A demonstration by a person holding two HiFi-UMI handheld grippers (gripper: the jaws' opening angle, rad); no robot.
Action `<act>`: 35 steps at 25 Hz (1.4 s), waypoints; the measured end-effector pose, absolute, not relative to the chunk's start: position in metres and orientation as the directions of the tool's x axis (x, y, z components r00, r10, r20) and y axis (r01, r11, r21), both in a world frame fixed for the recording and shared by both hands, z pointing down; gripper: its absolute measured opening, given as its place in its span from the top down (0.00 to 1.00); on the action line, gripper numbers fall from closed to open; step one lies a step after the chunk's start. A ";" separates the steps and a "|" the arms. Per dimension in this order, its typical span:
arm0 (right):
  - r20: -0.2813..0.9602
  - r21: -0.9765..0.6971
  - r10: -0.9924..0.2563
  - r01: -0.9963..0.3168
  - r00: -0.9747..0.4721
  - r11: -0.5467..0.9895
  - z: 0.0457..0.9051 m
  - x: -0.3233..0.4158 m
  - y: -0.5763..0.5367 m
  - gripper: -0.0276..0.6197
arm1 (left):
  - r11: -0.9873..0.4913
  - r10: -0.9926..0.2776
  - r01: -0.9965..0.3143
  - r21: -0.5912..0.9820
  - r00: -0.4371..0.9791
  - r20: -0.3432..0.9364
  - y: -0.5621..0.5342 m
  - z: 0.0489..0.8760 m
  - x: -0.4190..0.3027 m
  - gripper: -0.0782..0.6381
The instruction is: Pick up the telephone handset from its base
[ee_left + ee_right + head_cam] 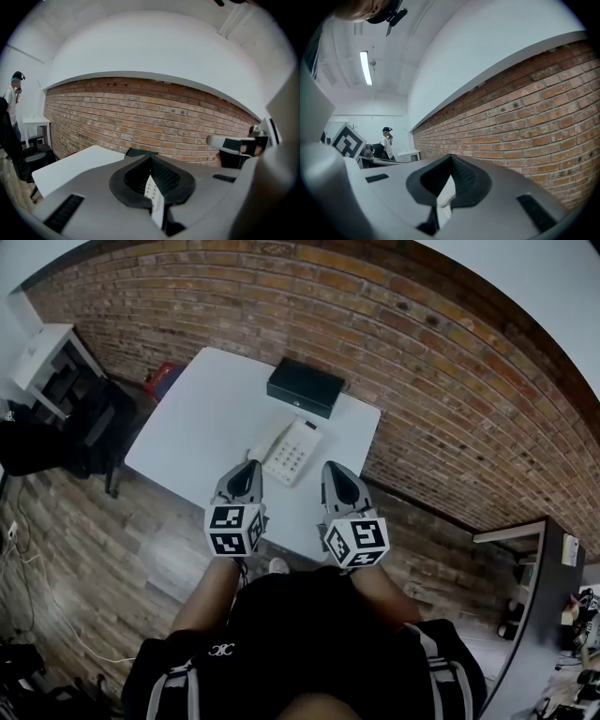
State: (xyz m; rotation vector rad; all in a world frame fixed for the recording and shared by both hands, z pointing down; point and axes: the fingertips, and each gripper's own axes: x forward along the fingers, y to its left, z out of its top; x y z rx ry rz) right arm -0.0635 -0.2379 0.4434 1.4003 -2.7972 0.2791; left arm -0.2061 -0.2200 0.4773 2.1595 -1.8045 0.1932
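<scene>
On white table (202,418): telephone handset (256,454) is seen resting on its base (294,452), black box (306,387) behind | left gripper (250,465): jaws closed together, nothing held | right gripper (331,467): jaws closed together, nothing held.

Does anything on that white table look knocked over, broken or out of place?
Nothing stands out. The telephone lies flat on the white table, and the black box sits closed behind it at the far edge. No spill, damage or tipped item shows from the head view.
</scene>
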 end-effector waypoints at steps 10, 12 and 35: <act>0.118 -0.140 -0.774 -0.782 -0.622 0.607 0.453 -0.066 -0.268 0.96 | -0.250 -0.896 -0.968 0.015 0.238 0.375 -0.277 0.507 -0.217 0.89; 0.125 -0.139 -0.775 -0.785 -0.619 0.604 0.456 -0.064 -0.272 0.96 | -0.240 -0.886 -0.971 -0.001 0.218 0.410 -0.288 0.520 -0.226 0.89; 0.200 -0.115 -0.842 -0.866 -0.501 0.487 0.472 -0.001 -0.283 0.96 | -0.361 -0.664 -0.931 0.044 0.290 0.689 -0.368 0.650 -0.212 0.62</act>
